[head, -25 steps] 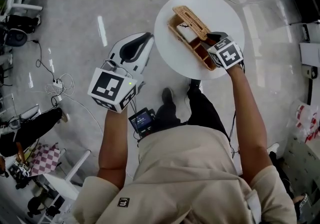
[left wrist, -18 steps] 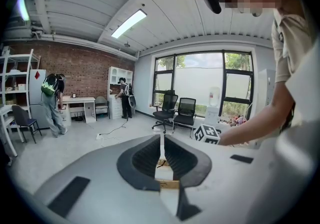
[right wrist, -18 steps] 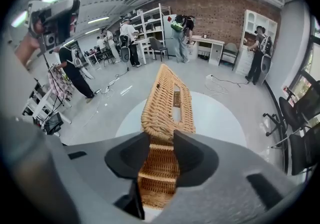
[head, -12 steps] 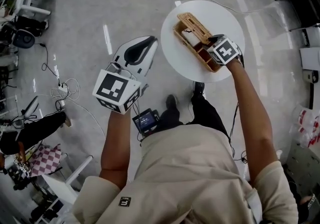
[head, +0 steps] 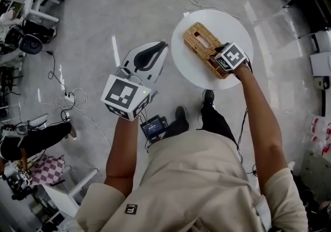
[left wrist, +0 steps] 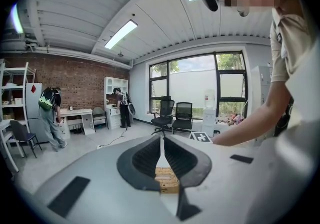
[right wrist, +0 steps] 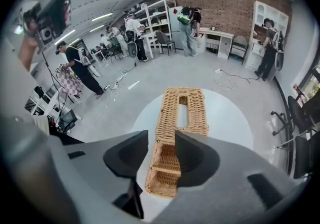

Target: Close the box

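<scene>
Wicker box (head: 206, 49) is set on the round table (head: 189, 68), long axis run straight away from right gripper (right wrist: 161, 138), whose jaws have just been opening: spread over box's near open compartments (right wrist: 165, 168), nothing pinched. Slotted lid (right wrist: 183, 111) is laid flat over far part. Left gripper (left wrist: 161, 140) is clenched empty, held well left of box.

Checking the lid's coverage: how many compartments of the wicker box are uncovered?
2, both at the near end of the wicker box: one compartment beside the lid, the other at the very end. The lid may hide more.
</scene>
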Available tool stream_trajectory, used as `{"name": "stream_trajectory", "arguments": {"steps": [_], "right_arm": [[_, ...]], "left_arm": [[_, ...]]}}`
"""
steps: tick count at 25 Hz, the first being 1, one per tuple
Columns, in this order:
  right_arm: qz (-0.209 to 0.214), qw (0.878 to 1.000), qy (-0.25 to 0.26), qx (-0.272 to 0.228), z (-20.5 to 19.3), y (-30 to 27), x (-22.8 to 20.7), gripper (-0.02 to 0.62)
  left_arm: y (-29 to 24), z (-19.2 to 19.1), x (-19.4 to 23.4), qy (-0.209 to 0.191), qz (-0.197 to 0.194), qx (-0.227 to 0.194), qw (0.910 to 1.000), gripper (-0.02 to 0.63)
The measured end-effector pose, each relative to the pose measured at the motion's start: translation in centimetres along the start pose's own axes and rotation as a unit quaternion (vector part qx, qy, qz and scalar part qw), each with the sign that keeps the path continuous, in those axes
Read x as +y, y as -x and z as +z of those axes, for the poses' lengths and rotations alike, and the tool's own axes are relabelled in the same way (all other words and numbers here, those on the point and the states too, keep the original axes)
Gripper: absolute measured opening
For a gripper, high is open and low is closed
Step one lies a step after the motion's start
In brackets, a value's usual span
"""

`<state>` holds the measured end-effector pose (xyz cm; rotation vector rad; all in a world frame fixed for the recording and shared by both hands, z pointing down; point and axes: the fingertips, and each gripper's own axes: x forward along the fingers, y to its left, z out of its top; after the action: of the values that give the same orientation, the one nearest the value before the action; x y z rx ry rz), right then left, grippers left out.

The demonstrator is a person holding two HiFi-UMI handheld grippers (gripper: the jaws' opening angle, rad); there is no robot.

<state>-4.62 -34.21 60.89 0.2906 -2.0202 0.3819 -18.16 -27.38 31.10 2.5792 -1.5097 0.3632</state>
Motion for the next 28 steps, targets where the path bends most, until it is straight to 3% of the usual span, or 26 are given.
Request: {"name": "stream_trajectory", "arguments": {"steps": [6, 10, 14, 18, 21, 24, 28], "right_arm": [[-0.012, 0.998, 0.008, -0.060, 3.7, 5.3, 2.3, 0.132], [-0.029, 0.990, -0.001, -0.137, 7.5, 10.9, 4.6, 0.061], [-0.049, 0.966, -0.002, -0.253, 11.8, 19.1, 7.3, -0.005], [-0.067, 0.924, 0.015, -0.376, 15.5, 28.5, 10.9, -0.006], [-0.073, 0.896, 0.030, -0.437, 17.2, 34.0, 14.0, -0.008], [-0.075, 0.886, 0.041, -0.456, 18.1, 36.9, 16.2, -0.009], [-0.080, 0.888, 0.051, -0.450, 18.0, 37.6, 17.9, -0.009]], "left_arm": [[1.5, 2.5, -1.2, -0.015, -0.008, -0.024, 0.9996, 0.021], [3.0, 4.3, -2.0, -0.025, -0.018, -0.045, 0.9985, 0.021], [4.4, 6.4, -3.2, -0.034, -0.027, -0.061, 0.9972, 0.021], [5.5, 7.7, -4.4, -0.041, -0.038, -0.075, 0.9956, 0.021], [6.1, 8.1, -5.1, -0.046, -0.045, -0.078, 0.9949, 0.021], [6.6, 8.6, -5.3, -0.058, -0.053, -0.094, 0.9925, 0.021], [7.4, 8.5, -5.9, -0.055, -0.064, -0.075, 0.9936, 0.021]]}}
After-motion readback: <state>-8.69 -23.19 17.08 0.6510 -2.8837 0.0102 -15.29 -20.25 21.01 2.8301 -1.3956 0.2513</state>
